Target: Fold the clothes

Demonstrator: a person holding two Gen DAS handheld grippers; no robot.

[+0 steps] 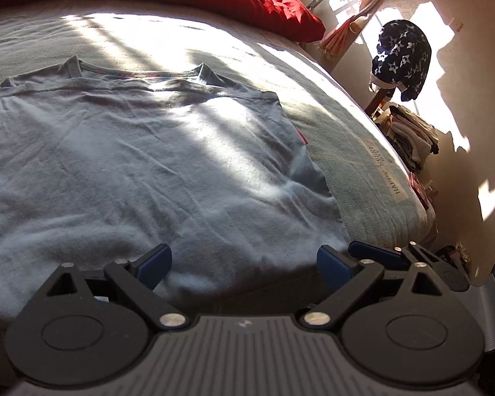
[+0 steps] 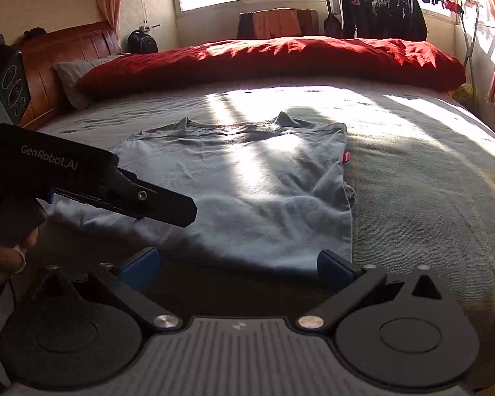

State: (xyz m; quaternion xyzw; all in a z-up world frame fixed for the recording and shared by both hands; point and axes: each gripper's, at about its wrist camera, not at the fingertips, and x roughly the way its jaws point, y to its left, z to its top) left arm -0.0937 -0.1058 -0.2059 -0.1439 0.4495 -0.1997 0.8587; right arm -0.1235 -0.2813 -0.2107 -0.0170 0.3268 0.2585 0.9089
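A grey T-shirt (image 1: 142, 165) lies flat on the bed (image 1: 363, 151), sleeves seemingly folded in, while the left gripper (image 1: 244, 260) and right gripper (image 2: 237, 264) hover spread apart at its hem, likely about to pinch it and fold it toward the collar.

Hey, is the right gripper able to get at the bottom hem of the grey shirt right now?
Probably yes. The right gripper is open, with the grey shirt lying flat just ahead, and nothing lies between its fingers and the hem.

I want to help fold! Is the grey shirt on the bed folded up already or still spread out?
Mostly spread out: the light grey cotton T-shirt lies flat on the grey bedspread, collar far, hem near. Its sleeves look tucked in.
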